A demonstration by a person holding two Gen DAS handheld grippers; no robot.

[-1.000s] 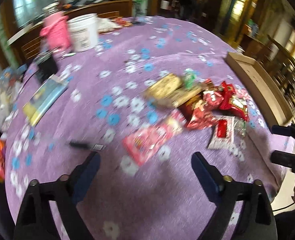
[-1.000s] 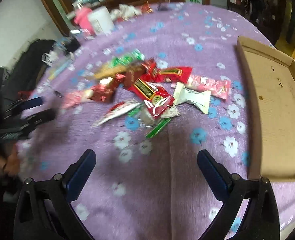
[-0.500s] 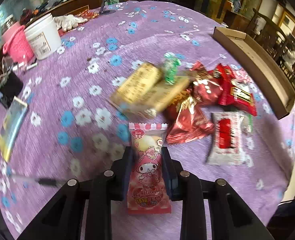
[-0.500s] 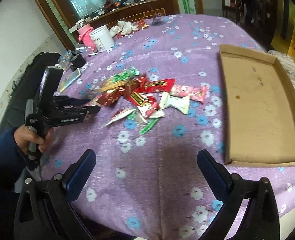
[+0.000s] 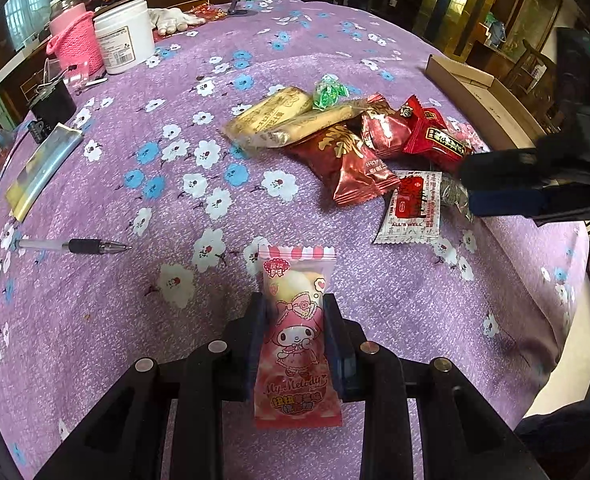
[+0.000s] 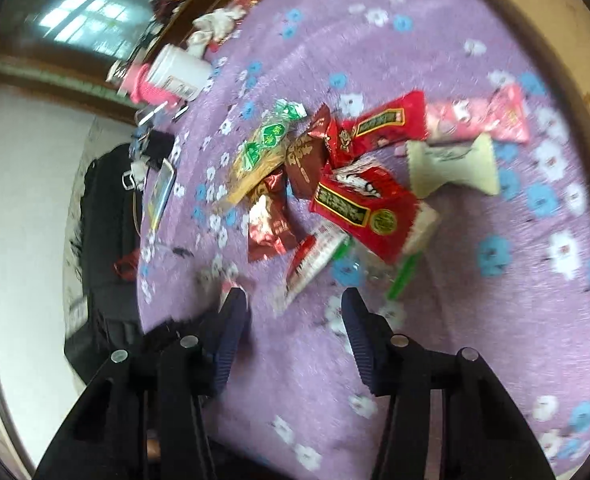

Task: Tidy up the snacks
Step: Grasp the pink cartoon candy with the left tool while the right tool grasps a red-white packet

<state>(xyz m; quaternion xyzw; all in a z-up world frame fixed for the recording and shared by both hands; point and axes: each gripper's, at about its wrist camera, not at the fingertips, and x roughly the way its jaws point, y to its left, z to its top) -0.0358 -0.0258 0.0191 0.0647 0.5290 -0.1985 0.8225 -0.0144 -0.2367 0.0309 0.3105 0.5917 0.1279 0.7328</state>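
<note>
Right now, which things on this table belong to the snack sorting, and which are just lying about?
Part of the job:
pink My Melody packet, clamped in the left tongs
snack pile
cardboard tray
right tongs, closing, nothing between them

Lying about:
pen
white tub
pink basket
gloves

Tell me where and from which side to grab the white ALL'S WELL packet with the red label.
Take the white ALL'S WELL packet across its narrow width at the middle, coming from above, pads on the two long edges. It lies flat on the purple tablecloth; its near crimped end is free, while the far end abuts the red snack pile.
</note>
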